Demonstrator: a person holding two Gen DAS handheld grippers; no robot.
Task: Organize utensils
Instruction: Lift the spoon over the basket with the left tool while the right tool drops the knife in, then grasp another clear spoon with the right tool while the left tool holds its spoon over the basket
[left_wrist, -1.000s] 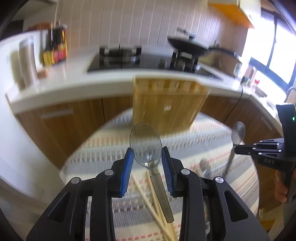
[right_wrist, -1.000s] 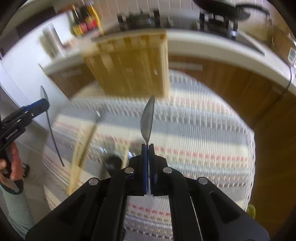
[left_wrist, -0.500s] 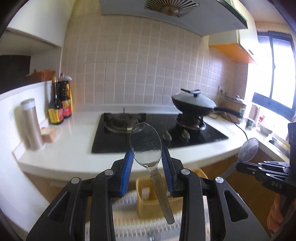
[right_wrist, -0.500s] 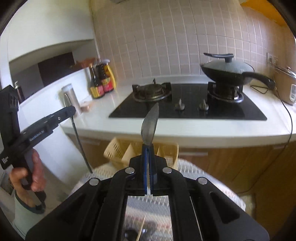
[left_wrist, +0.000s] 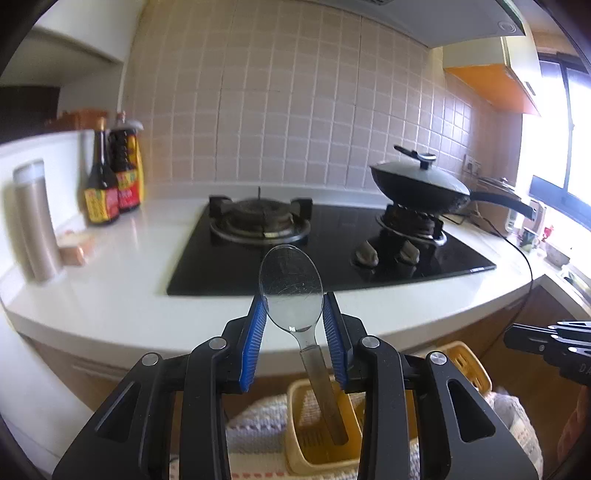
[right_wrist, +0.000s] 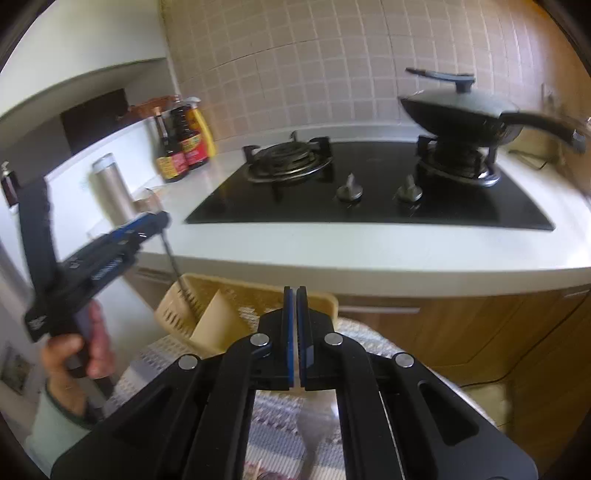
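My left gripper (left_wrist: 293, 325) is shut on a metal spoon (left_wrist: 291, 288), bowl up, with its handle hanging down into the yellow utensil basket (left_wrist: 314, 443). In the right wrist view the left gripper (right_wrist: 147, 225) holds that spoon's handle over the basket (right_wrist: 221, 295). My right gripper (right_wrist: 296, 295) has its jaws shut together with nothing showing above them. A spoon (right_wrist: 314, 435) shows below its fingers, over the striped cloth (right_wrist: 273, 424); I cannot tell whether it is held.
Behind the basket runs a white counter (left_wrist: 129, 288) with a black gas hob (left_wrist: 314, 243), a lidded wok (left_wrist: 417, 184), sauce bottles (left_wrist: 110, 177) and a steel flask (left_wrist: 35, 221). Wooden cabinet fronts (right_wrist: 461, 332) stand below.
Both grippers have risen from the cloth and tilted up towards the counter. The spoon that stood above my right gripper's jaws is no longer there. My left spoon's handle has come over the basket.
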